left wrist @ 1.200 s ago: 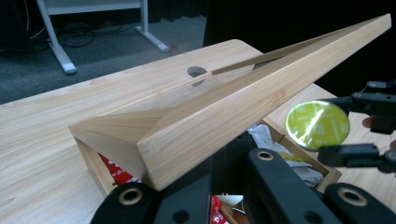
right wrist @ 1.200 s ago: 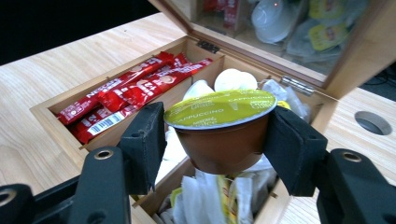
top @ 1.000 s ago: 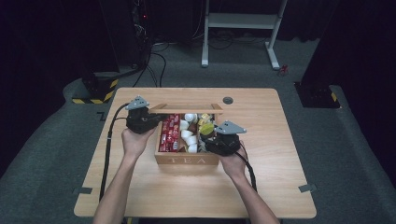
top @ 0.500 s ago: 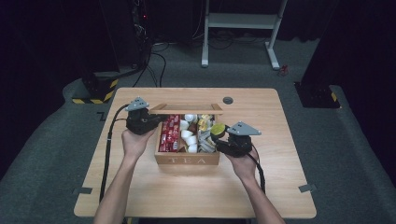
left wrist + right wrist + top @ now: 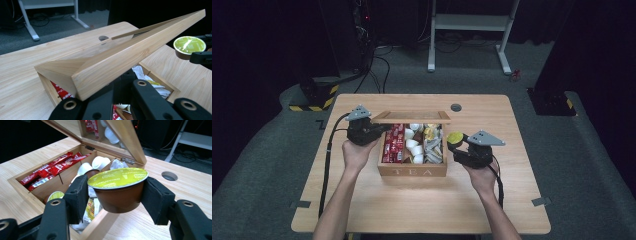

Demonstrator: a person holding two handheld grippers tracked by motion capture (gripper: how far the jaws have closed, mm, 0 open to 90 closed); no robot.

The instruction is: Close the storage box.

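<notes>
A wooden box marked TEA (image 5: pixel 412 171) stands mid-table with its lid (image 5: pixel 411 116) raised. My left gripper (image 5: pixel 379 131) is at the box's left side, shut on the lid's edge (image 5: pixel 120 57) and holding it up. My right gripper (image 5: pixel 455 142) hovers just right of the box, shut on a brown coffee capsule (image 5: pixel 117 187) with a green foil top. The same capsule (image 5: pixel 189 46) appears at the right of the left gripper view. Its pads (image 5: pixel 77 195) press the cup's sides, and the capsule is level, foil up.
Inside the box lie red sachets (image 5: pixel 393 142), white cups (image 5: pixel 413 145), paper packets (image 5: pixel 432 145) and another green-topped capsule (image 5: pixel 55 195). A round cable hole (image 5: pixel 456 107) sits behind the box. A white desk frame (image 5: pixel 472 30) stands on the floor beyond the table.
My right gripper has moved from over the box's right compartment out to the right, carrying the capsule clear of the box. The left gripper keeps holding the lid up.
</notes>
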